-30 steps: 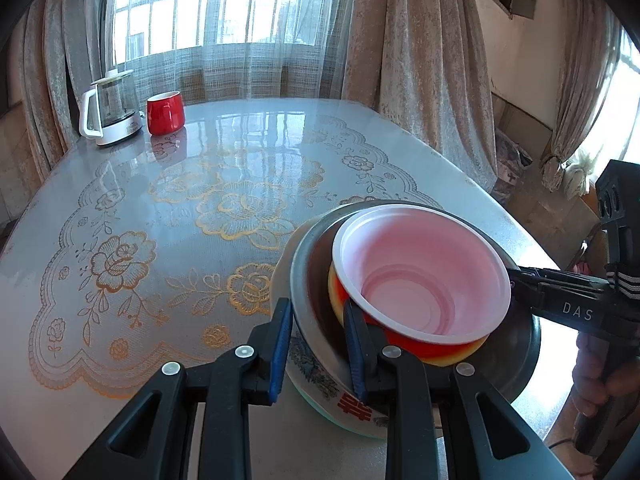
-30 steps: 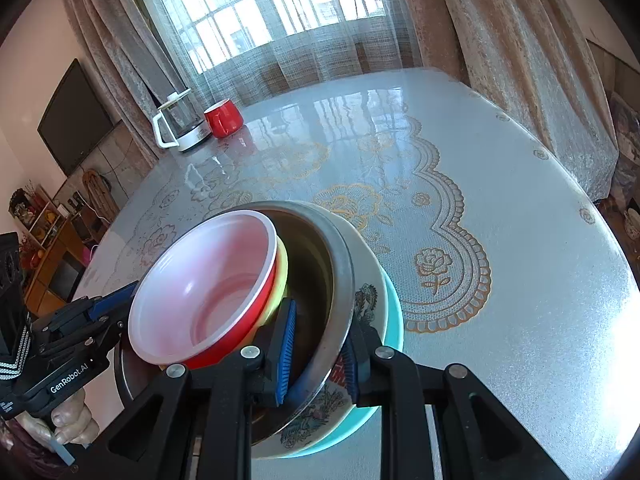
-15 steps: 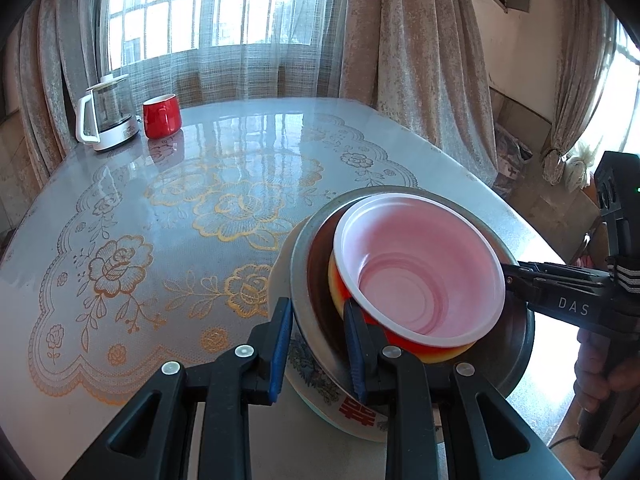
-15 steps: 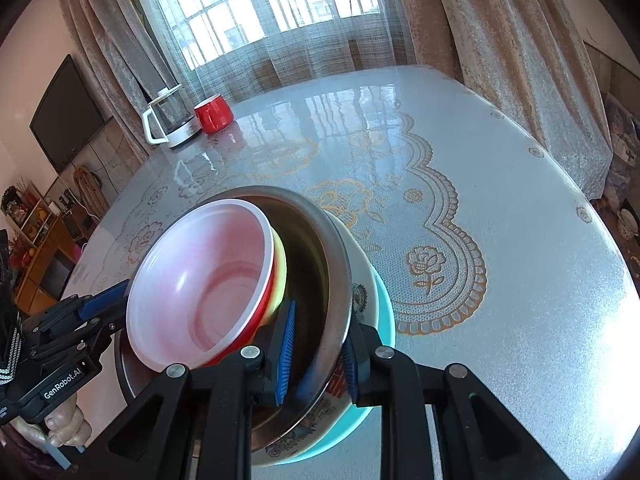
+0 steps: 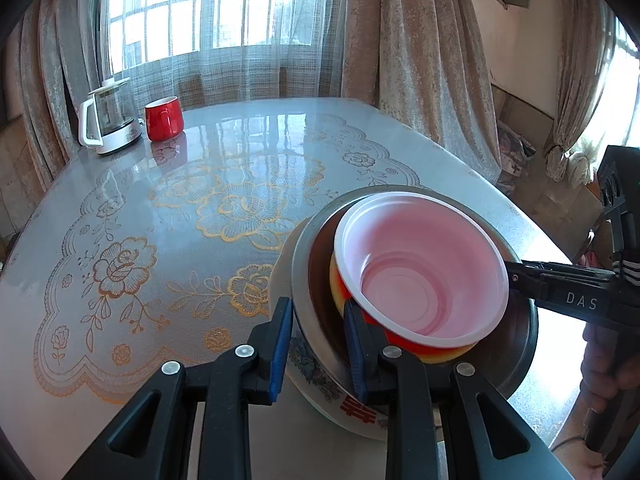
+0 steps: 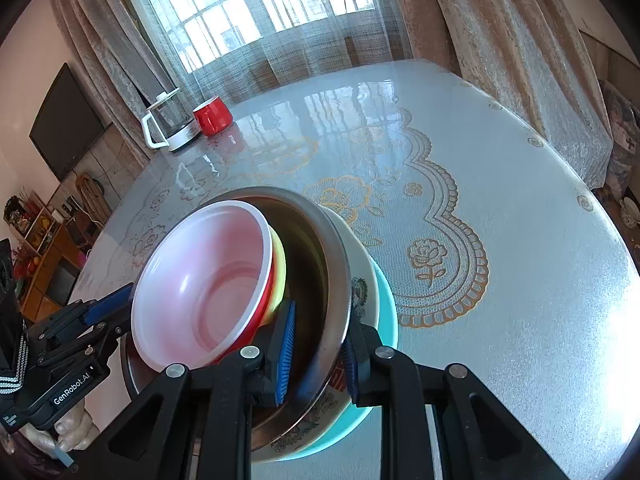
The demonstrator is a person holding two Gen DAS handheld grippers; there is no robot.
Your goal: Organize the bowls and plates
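Two claws, ours, left claw and right claw, keep pinching opposite rims of the nested stack, lower right of frame, now raised slightly off the counter, ready for relocation.

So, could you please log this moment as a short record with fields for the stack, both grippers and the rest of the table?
stack order, top down: pink-lined red bowl, yellow bowl, steel basin, floral plate, teal plate
left gripper: shut on the stack's near rim, one finger outside, one inside the basin
right gripper: shut on the opposite rim, same way
table: glossy, floral cloth
far corner: glass kettle beside red mug
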